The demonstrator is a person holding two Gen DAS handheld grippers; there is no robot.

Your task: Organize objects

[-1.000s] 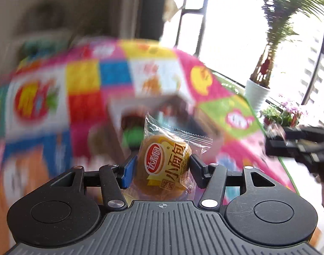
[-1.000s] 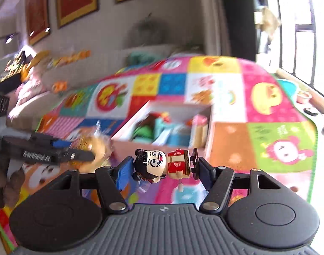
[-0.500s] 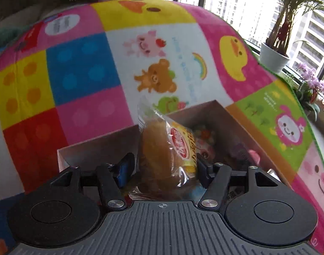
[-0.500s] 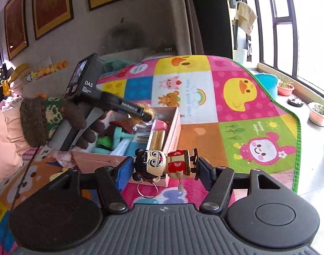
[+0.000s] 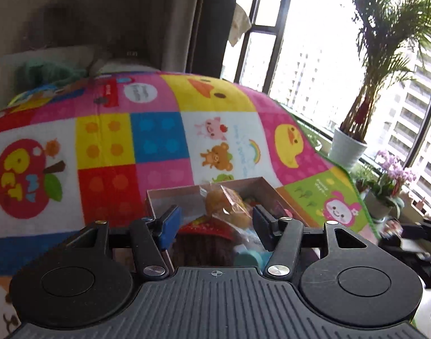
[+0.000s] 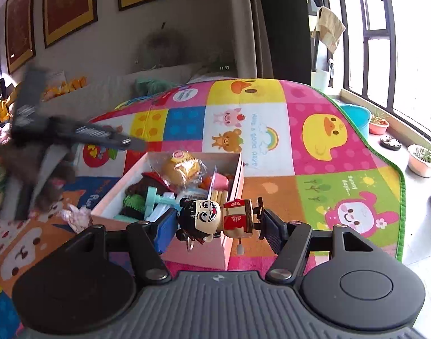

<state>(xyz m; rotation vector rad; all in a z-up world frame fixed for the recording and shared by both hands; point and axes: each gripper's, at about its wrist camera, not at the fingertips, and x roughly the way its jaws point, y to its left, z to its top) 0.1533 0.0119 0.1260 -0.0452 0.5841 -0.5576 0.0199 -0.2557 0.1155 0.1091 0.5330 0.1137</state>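
Lower centre of the right wrist view: right gripper fingers clamp the rigid, light figurine end to end, while the left gripper fingers, just closing slightly, stand apart, empty, above the soft wrapped bun in the box.

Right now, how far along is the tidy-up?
Done: the wrapped bun lies in the pink box atop other items, and the left gripper is open, clear of it. In hand: the right gripper clamps the toy figurine, not yet boxed. Left: a crumpled scrap on the mat.
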